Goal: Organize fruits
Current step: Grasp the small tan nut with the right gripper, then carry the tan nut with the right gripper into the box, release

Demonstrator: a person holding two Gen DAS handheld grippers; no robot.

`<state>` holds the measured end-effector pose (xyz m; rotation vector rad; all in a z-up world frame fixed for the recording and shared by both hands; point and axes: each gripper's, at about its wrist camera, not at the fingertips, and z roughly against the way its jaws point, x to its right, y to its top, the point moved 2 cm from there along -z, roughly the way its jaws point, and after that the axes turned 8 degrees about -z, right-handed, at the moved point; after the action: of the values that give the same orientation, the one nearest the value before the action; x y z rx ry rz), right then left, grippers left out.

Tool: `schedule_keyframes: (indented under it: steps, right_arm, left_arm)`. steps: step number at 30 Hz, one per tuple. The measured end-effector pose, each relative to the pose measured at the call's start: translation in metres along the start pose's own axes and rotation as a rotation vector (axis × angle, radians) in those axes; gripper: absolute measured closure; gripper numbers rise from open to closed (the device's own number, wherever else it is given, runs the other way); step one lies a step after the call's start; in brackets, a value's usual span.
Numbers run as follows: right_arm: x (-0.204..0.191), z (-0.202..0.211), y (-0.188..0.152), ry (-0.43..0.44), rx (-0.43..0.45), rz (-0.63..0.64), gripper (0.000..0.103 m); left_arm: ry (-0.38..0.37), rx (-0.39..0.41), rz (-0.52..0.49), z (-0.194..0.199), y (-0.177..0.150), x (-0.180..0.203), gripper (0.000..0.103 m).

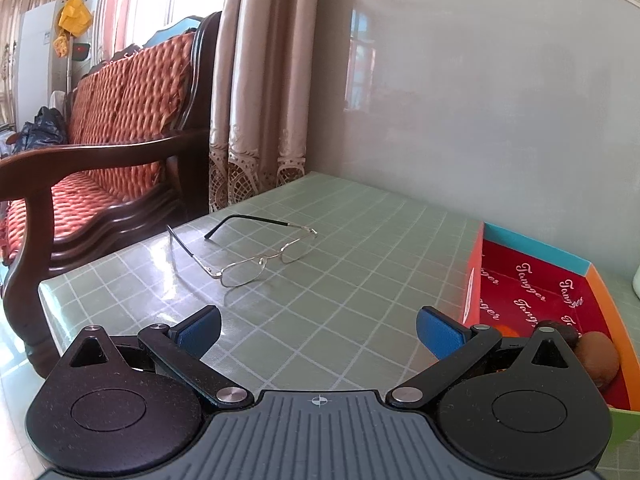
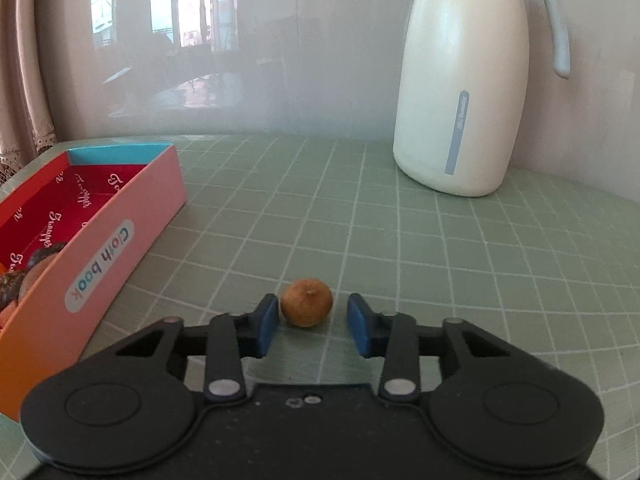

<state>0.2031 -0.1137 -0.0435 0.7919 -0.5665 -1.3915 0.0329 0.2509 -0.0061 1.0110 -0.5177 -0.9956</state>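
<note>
In the left wrist view, my left tool sits at the bottom of the frame with its blue pads spread wide and nothing between them. It hangs over the green checked tabletop. A pair of wire-framed glasses lies in the middle of the frame, well apart from the fruit, so I leave it alone. At the lower right stands the open cardboard box with its red printed lining; a brown fruit and a darker one already lie in its near end, partly hidden behind my tool's linkage. I judge this tool has no work now and should stay clear of the box mouth.

In the right wrist view, my right tool is low over the tabletop, partly open, holding nothing. A small round brown fruit with a short stem nub rests on the tabletop, just ahead of the fingertips and closer to the left pad. The box fills the lower left of the frame; a cream thermos jug stands at the upper right, well away.

To grip well, I should shift slightly so the fruit sits centred, advance until both pads flank its widest part, then close gently, since a round fruit may roll or squirt forward under an uneven squeeze.
</note>
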Motion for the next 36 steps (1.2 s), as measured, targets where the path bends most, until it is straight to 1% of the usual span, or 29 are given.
schedule_keyframes:
  steps: [1,6,11,25,36]
  right_arm:
    - [0.0,0.0,0.0,0.005,-0.001,0.0,0.077]
    - [0.0,0.004,0.002,0.017,0.002,-0.014,0.077]
    - [-0.008,0.021,0.008,0.042,0.042,-0.003,0.077]
    - [-0.056,0.063,0.009,0.155,0.122,0.079,0.077]
    - [-0.083,0.074,0.005,0.223,0.142,0.094,0.077]
  left_arm:
    - [-0.001,-0.002,0.001,0.0,0.0,0.0,0.0]
    - [-0.001,0.001,-0.003,0.002,0.0,0.001,0.0]
    - [-0.001,0.002,-0.005,0.004,0.001,0.002,0.0]
    - [0.009,-0.006,-0.026,0.006,0.0,0.007,0.0]
    - [0.002,-0.006,-0.045,0.008,0.0,0.013,0.0]
